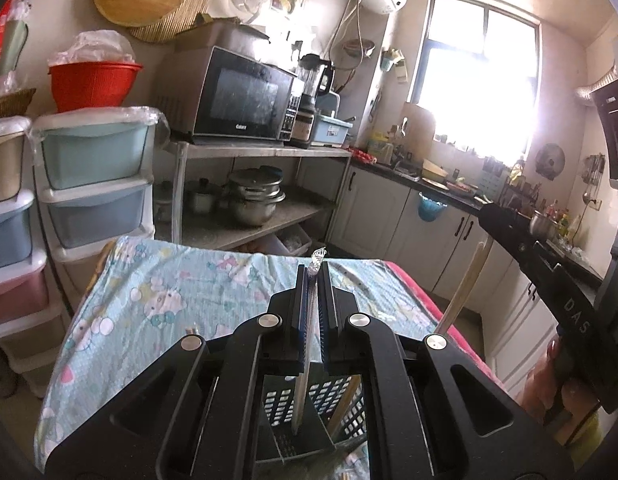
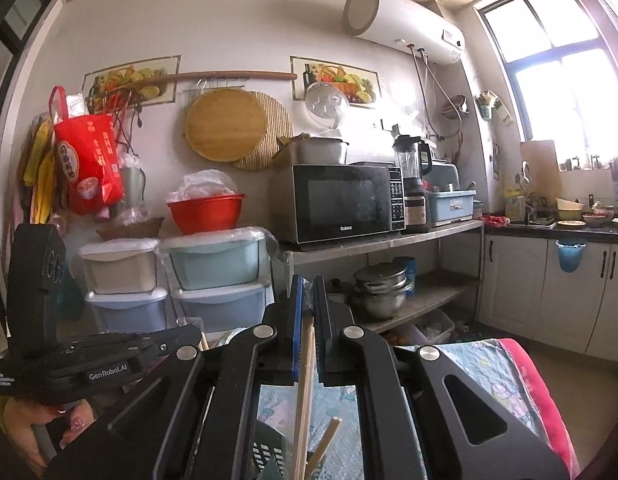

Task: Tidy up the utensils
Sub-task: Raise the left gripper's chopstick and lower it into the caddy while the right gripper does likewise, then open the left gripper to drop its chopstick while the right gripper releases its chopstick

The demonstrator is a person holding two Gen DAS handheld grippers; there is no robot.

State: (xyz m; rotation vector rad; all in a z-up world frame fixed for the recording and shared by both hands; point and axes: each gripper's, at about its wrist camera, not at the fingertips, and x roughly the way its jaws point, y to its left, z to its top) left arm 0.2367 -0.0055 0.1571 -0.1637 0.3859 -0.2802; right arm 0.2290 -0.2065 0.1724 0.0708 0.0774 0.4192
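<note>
My left gripper [image 1: 313,276] is shut on a wrapped pair of chopsticks [image 1: 307,344], held upright with the lower end inside a dark perforated utensil basket [image 1: 329,404]. My right gripper [image 2: 308,292] is shut on a wrapped wooden pair of chopsticks [image 2: 305,380], also upright above the same basket [image 2: 265,454]. Another wooden chopstick [image 2: 325,446] leans inside the basket. The right gripper's held chopsticks [image 1: 465,284] show in the left wrist view at the right. The left gripper's body [image 2: 69,356] shows at the left of the right wrist view.
The basket stands on a table with a light blue cartoon cloth [image 1: 169,288] and a red edge [image 2: 549,400]. Behind are stacked plastic drawers [image 1: 93,184], a metal shelf with a microwave [image 1: 245,96] and pots [image 1: 253,200], and a kitchen counter [image 1: 429,184].
</note>
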